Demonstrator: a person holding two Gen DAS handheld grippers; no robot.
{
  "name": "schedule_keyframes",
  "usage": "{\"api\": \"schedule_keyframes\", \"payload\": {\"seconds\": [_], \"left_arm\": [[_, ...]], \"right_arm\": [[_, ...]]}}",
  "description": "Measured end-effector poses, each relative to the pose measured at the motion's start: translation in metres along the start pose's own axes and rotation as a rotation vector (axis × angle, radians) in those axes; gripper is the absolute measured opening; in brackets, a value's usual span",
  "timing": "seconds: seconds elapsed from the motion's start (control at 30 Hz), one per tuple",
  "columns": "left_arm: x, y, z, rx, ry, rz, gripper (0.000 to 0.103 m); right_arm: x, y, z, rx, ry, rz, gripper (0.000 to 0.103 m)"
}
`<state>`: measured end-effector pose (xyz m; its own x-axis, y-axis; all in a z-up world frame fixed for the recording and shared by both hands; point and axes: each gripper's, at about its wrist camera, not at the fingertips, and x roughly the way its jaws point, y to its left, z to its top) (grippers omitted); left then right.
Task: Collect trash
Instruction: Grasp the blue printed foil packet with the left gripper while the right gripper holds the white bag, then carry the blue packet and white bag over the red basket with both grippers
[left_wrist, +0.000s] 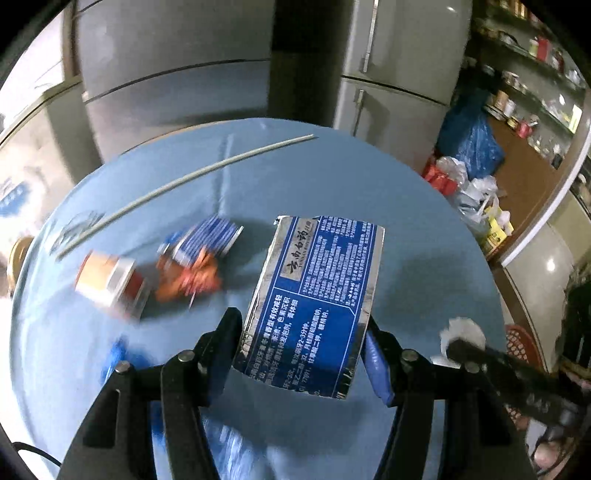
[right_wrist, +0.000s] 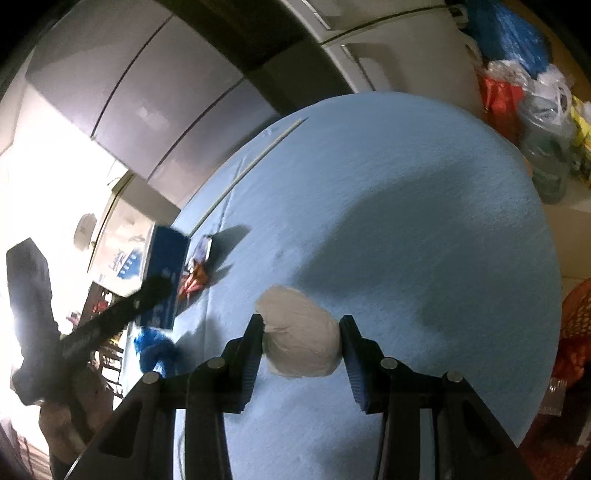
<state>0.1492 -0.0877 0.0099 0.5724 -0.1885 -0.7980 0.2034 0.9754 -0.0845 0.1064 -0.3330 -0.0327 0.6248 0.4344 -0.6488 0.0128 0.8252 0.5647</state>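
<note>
My left gripper (left_wrist: 304, 328) is shut on a blue toothpaste box (left_wrist: 314, 299) with white Chinese print and holds it above the round blue table (left_wrist: 369, 184). My right gripper (right_wrist: 303, 332) is shut on a crumpled white tissue ball (right_wrist: 301, 332) just over the table (right_wrist: 424, 221). The tissue and the right gripper also show in the left wrist view (left_wrist: 461, 332). The box and the left gripper show at the left of the right wrist view (right_wrist: 162, 277).
On the table lie an orange crumpled wrapper (left_wrist: 188, 277), a blue striped packet (left_wrist: 210, 236), an orange-and-white box (left_wrist: 110, 284), a long grey stick (left_wrist: 184, 184) and a blue crumpled scrap (right_wrist: 155, 347). Fridges (left_wrist: 177, 66) stand behind. Plastic bags (left_wrist: 469, 177) lie on the floor at right.
</note>
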Motion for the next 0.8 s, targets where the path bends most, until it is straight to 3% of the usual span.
{"api": "schedule_keyframes", "payload": {"seconds": [0.37,0.8], "left_arm": [[-0.038,0.011,-0.075,-0.042,-0.001,0.055,0.063],[-0.041,0.008,-0.103,-0.04,0.034,0.077,0.063]], "right_arm": [[-0.009,0.023,-0.032,-0.049,0.018,0.005,0.044],[-0.028,0.019,-0.057,-0.044,0.024,-0.001,0.044]]}}
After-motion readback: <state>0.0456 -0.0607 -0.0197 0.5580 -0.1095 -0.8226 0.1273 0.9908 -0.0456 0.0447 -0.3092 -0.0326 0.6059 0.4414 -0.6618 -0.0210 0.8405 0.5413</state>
